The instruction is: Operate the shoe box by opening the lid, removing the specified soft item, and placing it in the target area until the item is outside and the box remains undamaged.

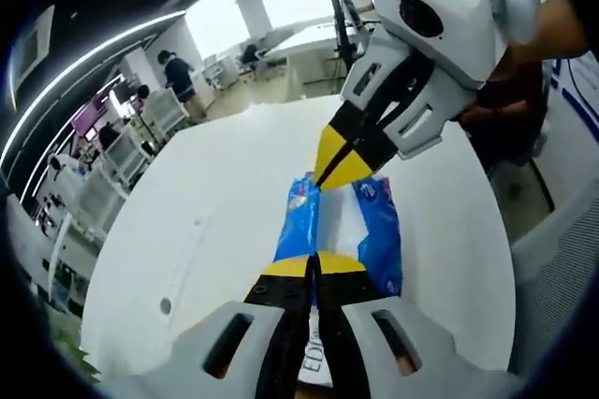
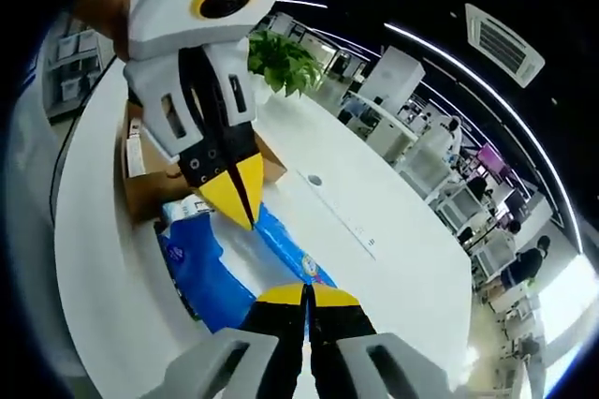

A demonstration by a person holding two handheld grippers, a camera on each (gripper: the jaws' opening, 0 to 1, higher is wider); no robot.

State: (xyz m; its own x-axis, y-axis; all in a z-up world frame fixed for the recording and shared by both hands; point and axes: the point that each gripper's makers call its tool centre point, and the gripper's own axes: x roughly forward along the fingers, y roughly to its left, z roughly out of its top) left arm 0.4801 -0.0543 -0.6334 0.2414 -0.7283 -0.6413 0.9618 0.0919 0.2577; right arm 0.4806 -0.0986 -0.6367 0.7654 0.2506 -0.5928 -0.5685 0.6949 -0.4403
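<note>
A soft blue and white pack (image 1: 377,230) is stretched over the white table (image 1: 215,193) between my two grippers. My left gripper (image 1: 314,266) is shut on its near end, with the yellow tips pressed together. From the upper right, my right gripper (image 1: 329,172) pinches the far end. In the right gripper view, the right gripper (image 2: 307,294) is shut on the pack (image 2: 213,279) and the left gripper (image 2: 241,212) bites its other end. Behind them stands the brown cardboard shoe box (image 2: 148,188), partly hidden by the left gripper.
A potted green plant (image 2: 285,62) stands at the table's far end, past the box. A round cable hole (image 1: 166,305) sits in the tabletop. Office desks, chairs and people (image 1: 178,76) lie beyond the table. A person's arm (image 1: 562,29) holds the right gripper.
</note>
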